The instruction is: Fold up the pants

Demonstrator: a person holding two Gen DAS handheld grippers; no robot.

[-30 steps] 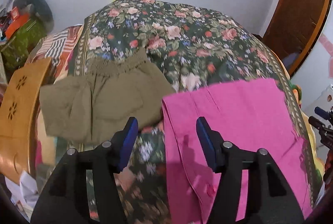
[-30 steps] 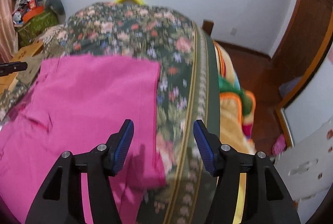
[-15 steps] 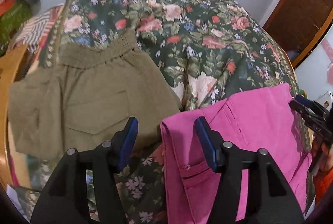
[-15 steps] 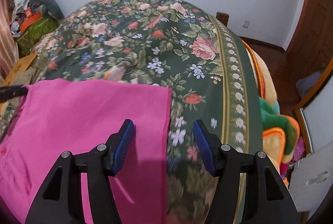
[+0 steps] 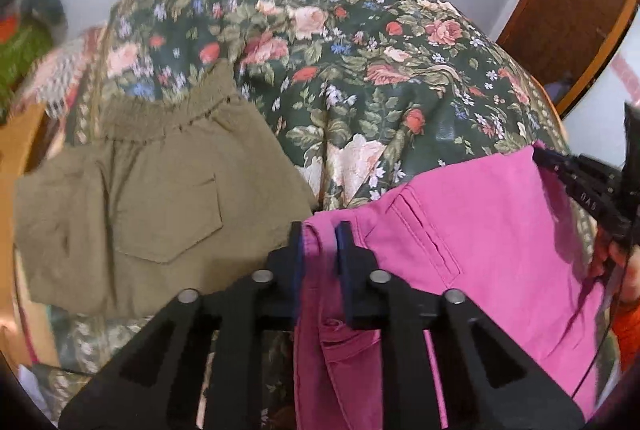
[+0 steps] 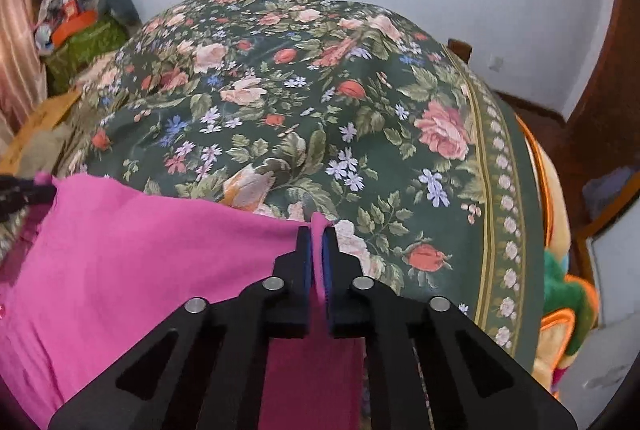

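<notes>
Jaws that stood wide half a second ago are now clamped: the left gripper (image 5: 320, 242) pinches the near left corner of the pink pants (image 5: 492, 230), and the right gripper (image 6: 316, 250) pinches their far right corner, cloth bunched between its blue pads (image 6: 305, 262). The pants' top edge runs taut between the fingers, over the floral bedspread (image 6: 320, 90). Left of the left fingers lie olive shorts (image 5: 160, 210), almost touching the pink edge. Ahead of both grippers the bedspread lies bare.
</notes>
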